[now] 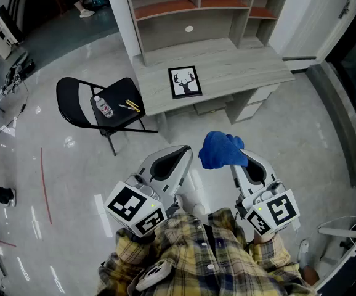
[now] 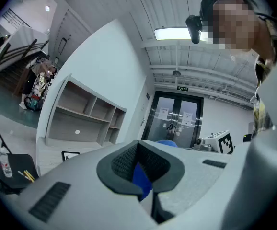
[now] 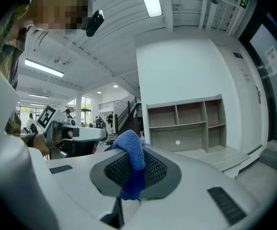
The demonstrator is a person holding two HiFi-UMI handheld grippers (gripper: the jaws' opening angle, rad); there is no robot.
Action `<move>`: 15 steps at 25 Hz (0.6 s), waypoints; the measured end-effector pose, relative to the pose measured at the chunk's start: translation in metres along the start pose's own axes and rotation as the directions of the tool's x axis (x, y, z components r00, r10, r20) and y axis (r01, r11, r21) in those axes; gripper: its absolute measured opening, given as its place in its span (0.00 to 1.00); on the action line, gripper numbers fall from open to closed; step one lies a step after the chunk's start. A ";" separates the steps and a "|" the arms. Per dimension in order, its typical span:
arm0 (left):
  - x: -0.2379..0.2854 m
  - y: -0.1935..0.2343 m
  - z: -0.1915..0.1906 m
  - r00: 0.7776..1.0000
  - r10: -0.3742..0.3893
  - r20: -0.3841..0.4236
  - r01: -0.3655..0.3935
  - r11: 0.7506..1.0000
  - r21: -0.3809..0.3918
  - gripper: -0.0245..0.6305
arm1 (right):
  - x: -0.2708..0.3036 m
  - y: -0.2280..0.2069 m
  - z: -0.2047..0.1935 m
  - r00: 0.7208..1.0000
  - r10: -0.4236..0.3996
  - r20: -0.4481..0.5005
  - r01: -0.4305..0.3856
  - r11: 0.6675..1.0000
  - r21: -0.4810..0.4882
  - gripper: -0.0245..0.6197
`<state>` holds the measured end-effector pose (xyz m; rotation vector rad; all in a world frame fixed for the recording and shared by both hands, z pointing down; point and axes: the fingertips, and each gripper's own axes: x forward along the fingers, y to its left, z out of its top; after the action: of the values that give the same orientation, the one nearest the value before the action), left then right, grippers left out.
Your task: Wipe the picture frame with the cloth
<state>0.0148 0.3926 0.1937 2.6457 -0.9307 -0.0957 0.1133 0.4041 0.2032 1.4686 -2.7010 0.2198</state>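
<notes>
Now my right gripper (image 1: 244, 163) is closed on the blue cloth (image 1: 222, 150), which bunches up above its jaws. My left gripper (image 1: 181, 156) has its jaws together, with nothing between them. The picture frame (image 1: 185, 82) lies flat on the desk (image 1: 252, 66), far from both grippers, near the desk's front edge.

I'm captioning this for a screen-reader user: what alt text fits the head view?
Seen from above, the right tongs clamp a blue cloth beside the empty left tongs; ahead, a framed deer picture lies flat on a grey desk, with a black chair at its left.
</notes>
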 end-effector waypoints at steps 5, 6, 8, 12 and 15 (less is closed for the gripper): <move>-0.005 0.010 0.002 1.000 -0.004 0.004 0.004 1.000 0.002 0.04 | 0.011 0.006 0.000 1.000 0.002 0.001 -0.002 1.000 -0.002 0.10; -0.006 0.012 0.002 1.000 -0.005 0.004 0.005 1.000 0.002 0.04 | 0.013 0.007 0.000 1.000 0.000 0.001 0.000 1.000 -0.002 0.10; -0.009 0.015 0.002 1.000 -0.009 0.002 0.009 1.000 0.005 0.04 | 0.016 0.009 0.000 1.000 -0.007 0.004 0.007 1.000 0.003 0.10; -0.018 0.026 0.001 1.000 -0.016 -0.010 0.016 1.000 0.008 0.04 | 0.023 0.013 -0.003 0.999 -0.038 0.005 0.038 0.999 0.016 0.10; -0.030 0.037 0.001 1.000 -0.016 -0.021 0.016 1.000 -0.001 0.04 | 0.026 0.023 -0.005 0.998 -0.067 -0.004 0.067 0.997 0.029 0.10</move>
<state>-0.0305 0.3841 0.2035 2.6491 -0.9023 -0.0724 0.0800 0.3955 0.2094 1.5622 -2.6523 0.2586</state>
